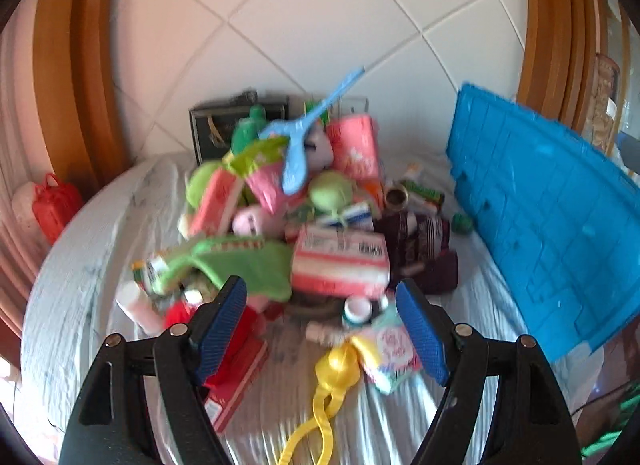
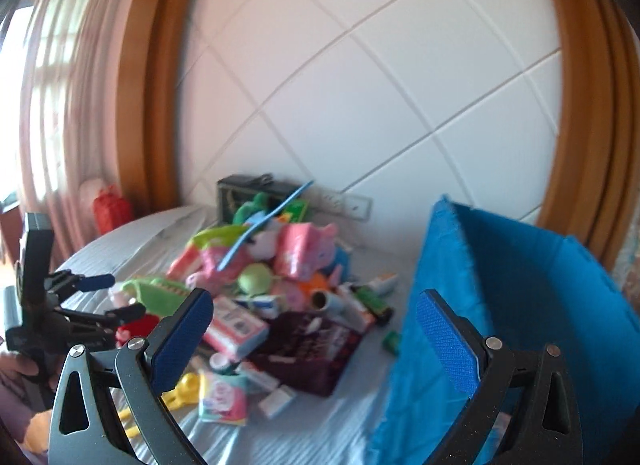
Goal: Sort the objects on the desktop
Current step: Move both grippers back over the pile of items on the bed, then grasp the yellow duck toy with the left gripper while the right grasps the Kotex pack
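on the pale striped bedcover [image 1: 80,265] a jumbled heap of small things [image 1: 288,209] lies piled in front of the white padded wall [image 1: 320,25], and both frames are blurred. the left gripper [image 1: 320,329] hangs over the near edge of the heap with its blue-padded jaws wide apart and nothing between them. just below it lie a yellow plastic toy [image 1: 336,369], a red box [image 1: 240,361] under the left finger, and a pastel packet [image 1: 394,349] beside the right finger. further in, a pink and white carton [image 1: 340,261] rests against a green cloth [image 1: 248,261], with a dark maroon pouch [image 1: 420,241] just to its right. a light blue hanger [image 1: 304,137] sticks up from the top of the pile, above a pink pack [image 1: 356,141] and a green bottle [image 1: 248,129]. a dark box [image 1: 224,125] stands at the back against the wall.

the right gripper [image 2: 316,333] hovers above the right side of the heap, its jaws likewise spread wide and empty. beside it stands a blue storage bin [image 2: 520,297], its open side showing in the right wrist view and its ribbed outer wall [image 1: 540,201] in the left. a small green object [image 2: 391,341] lies between pouch and bin. a red bag [image 2: 112,207] sits at the far left edge of the bed, near the curtain [image 2: 60,85].
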`<act>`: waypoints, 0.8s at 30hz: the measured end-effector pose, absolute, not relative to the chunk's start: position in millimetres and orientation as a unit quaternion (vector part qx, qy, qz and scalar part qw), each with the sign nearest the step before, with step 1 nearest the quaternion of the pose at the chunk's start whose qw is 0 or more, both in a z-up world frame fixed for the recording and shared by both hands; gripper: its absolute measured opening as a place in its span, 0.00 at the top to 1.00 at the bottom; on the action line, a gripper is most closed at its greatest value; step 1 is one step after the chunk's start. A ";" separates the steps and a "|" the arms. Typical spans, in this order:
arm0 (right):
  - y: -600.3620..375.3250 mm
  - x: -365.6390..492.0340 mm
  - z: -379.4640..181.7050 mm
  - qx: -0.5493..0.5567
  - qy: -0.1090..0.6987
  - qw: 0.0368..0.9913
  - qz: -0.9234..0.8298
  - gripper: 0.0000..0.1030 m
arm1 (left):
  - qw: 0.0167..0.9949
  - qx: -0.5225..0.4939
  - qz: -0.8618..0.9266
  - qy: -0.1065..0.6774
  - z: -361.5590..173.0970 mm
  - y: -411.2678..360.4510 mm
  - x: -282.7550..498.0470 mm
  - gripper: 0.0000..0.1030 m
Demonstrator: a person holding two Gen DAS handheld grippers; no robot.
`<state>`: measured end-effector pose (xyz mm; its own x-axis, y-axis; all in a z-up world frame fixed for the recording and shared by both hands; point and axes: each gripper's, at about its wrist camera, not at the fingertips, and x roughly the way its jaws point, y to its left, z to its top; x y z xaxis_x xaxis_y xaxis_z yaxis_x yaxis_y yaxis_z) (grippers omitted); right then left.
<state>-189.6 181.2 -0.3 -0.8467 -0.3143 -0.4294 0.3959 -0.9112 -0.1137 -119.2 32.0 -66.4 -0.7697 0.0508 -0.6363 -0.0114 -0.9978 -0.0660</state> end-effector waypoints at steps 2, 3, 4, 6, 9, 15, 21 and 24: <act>166.8 -196.2 -19.0 0.234 0.106 0.201 -0.945 0.00 | 0.019 -0.359 0.933 -0.031 -84.8 31.8 -117.5 0.25; 162.0 -199.5 -26.9 0.246 0.108 0.207 -0.941 0.00 | 0.021 -0.363 0.931 -0.030 -91.6 32.3 -116.1 0.25; 155.9 -203.0 -37.2 0.259 0.109 0.215 -0.935 0.00 | 0.021 -0.369 0.929 -0.031 -100.1 32.8 -115.0 0.25; 149.1 -212.7 -58.2 0.286 0.104 0.223 -0.926 0.00 | 0.028 -0.381 0.923 -0.032 -113.6 34.1 -116.0 0.25; 145.5 -227.4 -95.3 0.340 0.087 0.225 -0.909 0.00 | 0.033 -0.415 0.909 -0.021 -141.6 37.9 -123.7 0.25; 146.5 -244.1 -169.5 0.448 0.071 0.214 -0.865 0.00 | 0.044 -0.473 0.879 -0.030 -196.0 36.8 -137.1 0.25; 150.3 -245.3 -208.9 0.501 0.073 0.193 -0.840 0.00 | 0.033 -0.492 0.870 0.015 -230.0 43.5 -148.7 0.25; 153.4 -246.7 -216.9 0.513 0.062 0.185 -0.836 0.00 | 0.044 -0.504 0.863 0.011 -240.0 43.4 -153.7 0.25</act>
